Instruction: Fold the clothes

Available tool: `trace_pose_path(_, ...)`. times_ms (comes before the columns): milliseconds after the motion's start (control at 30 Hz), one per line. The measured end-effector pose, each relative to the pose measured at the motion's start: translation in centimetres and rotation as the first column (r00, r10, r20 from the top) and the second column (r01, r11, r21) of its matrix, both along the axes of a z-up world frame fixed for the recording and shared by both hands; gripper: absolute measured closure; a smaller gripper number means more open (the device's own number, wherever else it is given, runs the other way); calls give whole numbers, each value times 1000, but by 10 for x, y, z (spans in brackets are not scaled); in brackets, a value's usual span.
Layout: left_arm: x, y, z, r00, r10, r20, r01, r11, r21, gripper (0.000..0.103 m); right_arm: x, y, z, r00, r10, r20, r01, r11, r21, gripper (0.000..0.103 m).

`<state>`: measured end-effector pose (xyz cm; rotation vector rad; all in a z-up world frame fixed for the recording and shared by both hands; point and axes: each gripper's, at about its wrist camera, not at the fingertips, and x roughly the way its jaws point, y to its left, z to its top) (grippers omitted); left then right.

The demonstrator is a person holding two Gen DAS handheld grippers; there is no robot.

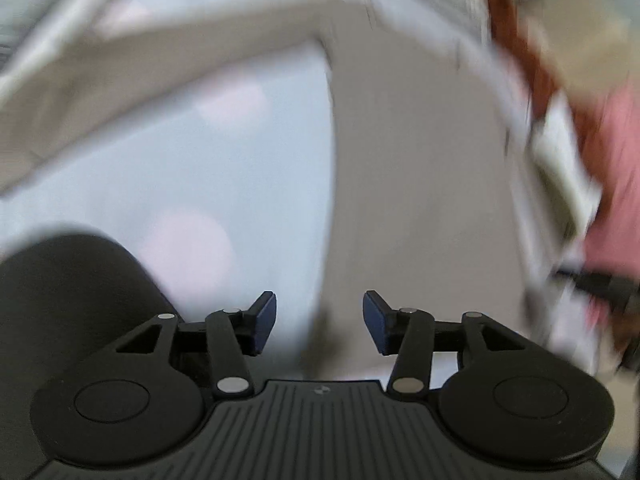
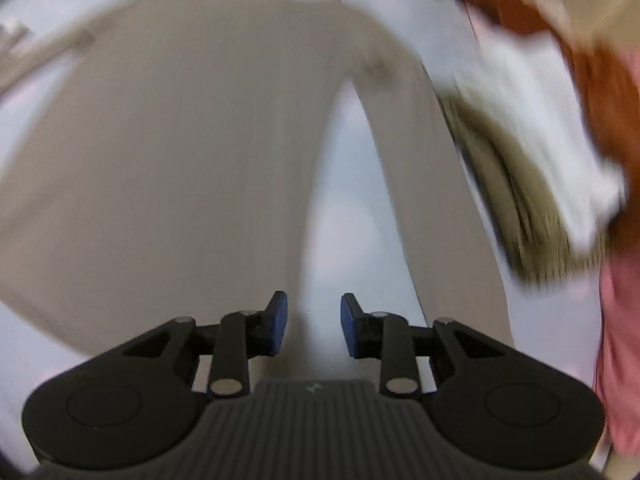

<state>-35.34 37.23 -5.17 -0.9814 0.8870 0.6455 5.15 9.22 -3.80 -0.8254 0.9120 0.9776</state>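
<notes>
Clearly both views are smeared by motion, so fine detail is lost. Ahead of the right gripper (image 2: 314, 322), whose jaws stand spread with nothing between them, a beige long-sleeved top (image 2: 180, 152) lies flat on a pale blue sheet with pink dots (image 2: 348, 220). Its body fills the space ahead and to the left of the jaws, while one sleeve (image 2: 432, 184) runs down on their right side, leaving a wedge of sheet straight ahead. The left gripper (image 1: 319, 322) is likewise spread and empty; from it the body sits ahead and to the right of the jaws, the other sleeve (image 1: 160, 68) stretching away to the upper left.

Judging by its smooth drape, the top looks light, soft and limp: it would sag and crease from a single pinch, so it probably wants two holds at once, on a hem corner, cuff or shoulder seam. A stack of folded laundry (image 2: 532, 168) lies to the right, beyond that sleeve.
</notes>
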Motion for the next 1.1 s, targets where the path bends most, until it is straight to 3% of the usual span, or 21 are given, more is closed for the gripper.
trace_pose_path(67, -39, 23, 5, 991, 125, 43, -127, 991, 45, 55, -34, 32, 12, 996, 86, -8, -85, 993, 84, 70)
trace_pose_path(167, -97, 56, 7, 953, 282, 112, -295, 948, 117, 55, -88, 81, 20, 977, 212, -9, -207, 964, 167, 70)
trace_pose_path(267, -144, 88, -11, 936, 336, 106, -350, 918, 184, 52, -148, 120, 16, 952, 304, -33, -290, 933, 211, 70)
trace_pose_path(367, -163, 104, -37, 912, 396, 108, -410, 893, 183, 52, -175, 133, 9, 933, 356, -47, -340, 917, 208, 69)
trace_pose_path(500, -167, 111, -50, 914, 379, 143, -404, 878, 256, 52, -181, 140, 4, 916, 394, -69, -378, 909, 173, 67)
trace_pose_path(633, -153, 119, -61, 932, 345, 116, -363, 876, 317, 52, -170, 135, -4, 922, 377, -85, -366, 922, 128, 67)
trace_pose_path(733, -158, 122, -68, 921, 356, 157, -388, 869, 308, 52, -163, 123, -6, 930, 358, -89, -348, 931, 109, 67)
trace_pose_path(833, -164, 131, -76, 913, 340, 225, -394, 877, 273, 54, -160, 111, -4, 933, 348, -89, -339, 935, 104, 66)
trace_pose_path(867, -164, 135, -78, 912, 330, 241, -388, 886, 255, 57, -159, 108, -4, 934, 347, -83, -338, 935, 105, 66)
trace_pose_path(933, -166, 141, -80, 911, 319, 261, -375, 904, 205, 91, -154, 101, -2, 936, 343, -74, -335, 936, 108, 63)
trace_pose_path(967, -167, 143, -81, 909, 318, 268, -371, 912, 175, 100, -150, 97, -1, 939, 336, -68, -328, 939, 109, 62)
trace_pose_path(1100, -168, 136, -66, 910, 292, 296, -348, 924, 159, 100, -124, 79, 3, 966, 254, -57, -246, 962, 117, 61)
